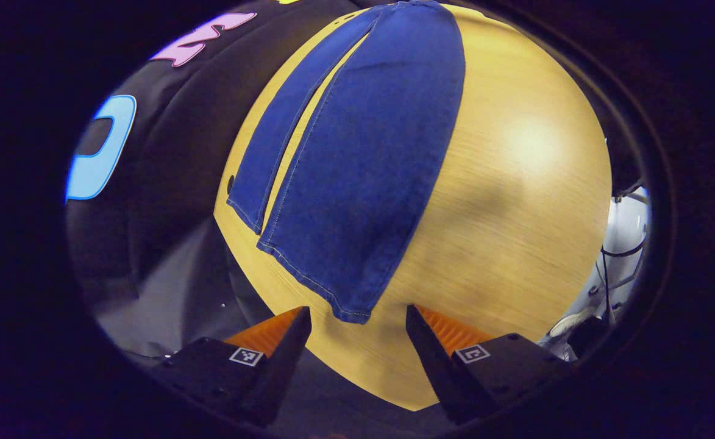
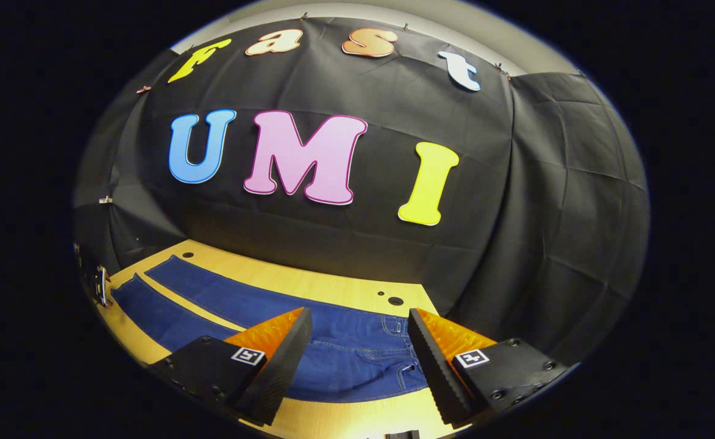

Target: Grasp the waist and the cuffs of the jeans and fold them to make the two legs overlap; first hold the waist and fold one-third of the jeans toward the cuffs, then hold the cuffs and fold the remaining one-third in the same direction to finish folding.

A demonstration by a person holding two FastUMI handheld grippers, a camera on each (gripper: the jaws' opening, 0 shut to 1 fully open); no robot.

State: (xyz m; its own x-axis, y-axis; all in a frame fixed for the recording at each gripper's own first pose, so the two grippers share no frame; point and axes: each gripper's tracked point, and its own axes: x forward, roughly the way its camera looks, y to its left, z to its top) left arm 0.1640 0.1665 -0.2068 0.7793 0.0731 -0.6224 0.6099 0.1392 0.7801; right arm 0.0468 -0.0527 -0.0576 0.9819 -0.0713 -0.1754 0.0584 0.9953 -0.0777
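Nearest the lens in the left gripper view: left gripper [image 1: 358, 317], jaws spread wide, nothing between them, hovering just short of the closest cuff. Behind it, spread flat on a light wooden table [image 1: 515, 201]: dark blue jeans [image 1: 363, 158], laid lengthwise away from the camera, both legs side by side and not overlapping, a thin strip of tabletop showing between them. Nearer leg's cuff [image 1: 327, 286] close to the table's front edge, corner lying between the two fingertips but not touched by either. Second leg's cuff [image 1: 246, 210] farther back and to the left. Beyond the table's left edge: black booth wall cloth [image 1: 168, 171]. At far right, off the table: white equipment with dark cables [image 1: 622, 244], too blurred to identify.

Nearest the lens in the right gripper view: right gripper [image 2: 358, 320], jaws likewise wide apart and empty, poised above the waist end of the jeans [image 2: 345, 360]. Waist area with a pocket and seam stitching [image 2: 403, 341] lying flat between and below the fingertips; cannot tell whether the tips touch the fabric. Legs stretching away to the left along the table [image 2: 308, 283]. Two small dark holes [image 2: 395, 300] in the tabletop just beyond the waist. Black booth wall cloth [image 2: 546, 213] rising behind the table.
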